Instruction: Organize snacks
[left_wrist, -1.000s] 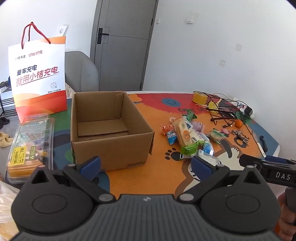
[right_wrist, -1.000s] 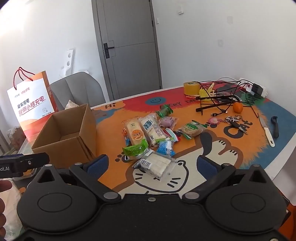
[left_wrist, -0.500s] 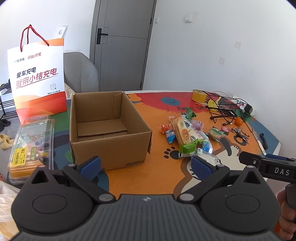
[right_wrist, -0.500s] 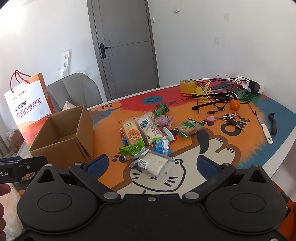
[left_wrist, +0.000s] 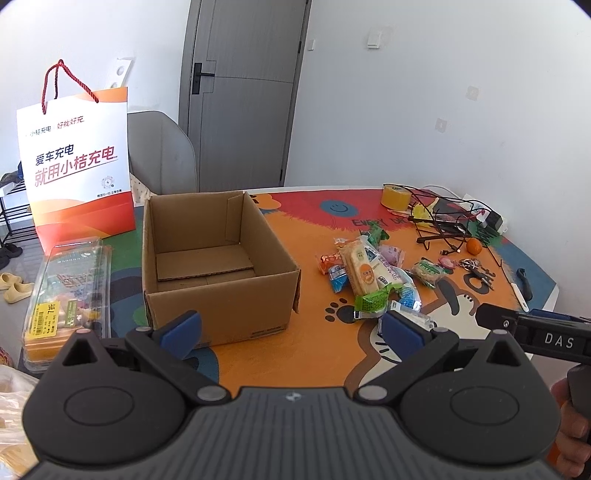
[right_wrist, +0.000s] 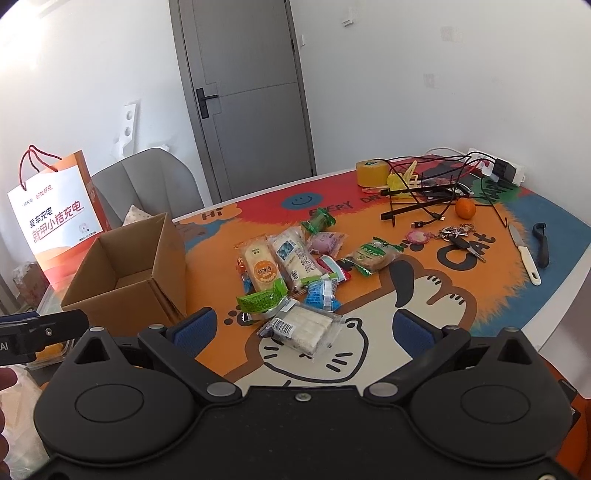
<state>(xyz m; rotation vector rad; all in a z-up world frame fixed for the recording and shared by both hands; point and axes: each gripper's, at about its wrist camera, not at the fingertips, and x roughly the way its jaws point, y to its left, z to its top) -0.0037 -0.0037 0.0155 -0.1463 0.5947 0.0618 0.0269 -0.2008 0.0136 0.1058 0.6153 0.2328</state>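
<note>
An open, empty cardboard box (left_wrist: 218, 258) (right_wrist: 136, 269) stands on the left of the cartoon tablecloth. To its right lies a loose pile of wrapped snacks (left_wrist: 369, 273) (right_wrist: 291, 266), among them a clear pack of white wafers (right_wrist: 303, 328) nearest the front edge and a green packet (right_wrist: 260, 299). My left gripper (left_wrist: 291, 326) hovers open in front of the box, nothing between its blue pads. Just behind the wafer pack, my right gripper (right_wrist: 303, 328) is open and holds nothing.
A white-and-orange paper bag (left_wrist: 77, 166) and a clear clamshell food tray (left_wrist: 66, 291) sit left of the box. At the far right are tape (right_wrist: 371, 172), tangled cables (right_wrist: 432, 188), an orange (right_wrist: 464, 208), keys (right_wrist: 458, 236), a knife (right_wrist: 524, 254). A grey chair (left_wrist: 162, 155) stands behind.
Both grippers have drawn back and lifted slightly, so the box and snacks look a little farther off. Nothing on the table has moved, and both stay open.
</note>
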